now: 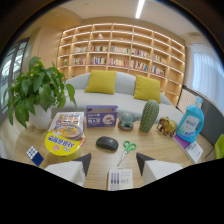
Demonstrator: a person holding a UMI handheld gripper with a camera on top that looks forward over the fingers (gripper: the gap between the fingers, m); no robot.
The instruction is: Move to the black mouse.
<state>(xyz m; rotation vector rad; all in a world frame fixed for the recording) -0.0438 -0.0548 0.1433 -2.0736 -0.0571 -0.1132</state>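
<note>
A potted green plant (36, 95) in a white pot stands at the far left of the wooden table (160, 145), with a Rubik's cube (35, 155) nearer the camera, close to the left finger's side. Next comes a round yellow-lidded container (62, 143), lying just in front of a colourful flat package (67, 122). Behind the middle of the table stands a purple box (101, 116). The black mouse (106, 143) lies on the table just ahead of the gripper (114, 166), slightly toward its left finger and clear of both. The gripper's two white fingers are spread wide apart with nothing between them but a small white pack of pens (120, 179) resting on the table in the gap. Green-handled scissors (127, 150) lie just right of the mouse. Beyond them sit a small grey-green figure (126, 120) and a green ribbed cactus-shaped ornament (148, 116), then a small golden elephant figure (167, 126), and a blue detergent bottle (190, 120) at the right. A sofa with yellow cushions (101, 82) and a wall of bookshelves (120, 50) fill the background.
</note>
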